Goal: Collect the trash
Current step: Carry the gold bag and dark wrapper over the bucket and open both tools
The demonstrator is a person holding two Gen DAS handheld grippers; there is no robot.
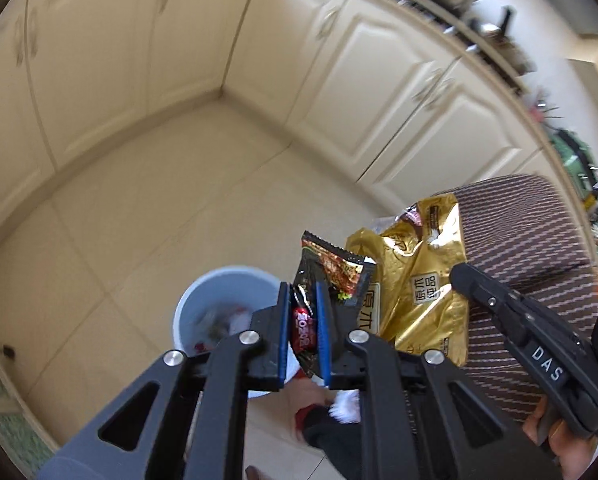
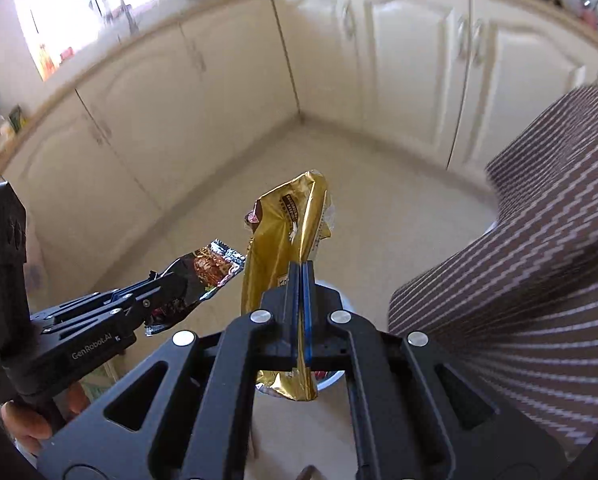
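i am in the step of carrying trash to the bin, and both my hands are loaded. the cream cabinets (image 1: 379, 92) stand far, around the corner of the tiled floor (image 1: 139, 220). on the right, near me, is a brown striped fabric (image 2: 539, 260); i cannot tell what it covers. the pale blue waste bin (image 1: 219, 292) stands on the floor below, already with some rubbish inside.

my right gripper (image 2: 303, 276) is closed tight on the gold foil bag (image 2: 287, 240), which stands up above the pads and also hangs out behind them. my left gripper (image 1: 303, 300) is clamped on a dark snack wrapper (image 1: 331, 272) with a red print, its jaws only a little apart around the crumpled foil.

both grippers point steeply down, side by side, the left one nearly over the bin. i judge the next move needs each tip brought above the bin mouth before the jaws open, so that the light foil falls inside and not on the floor.
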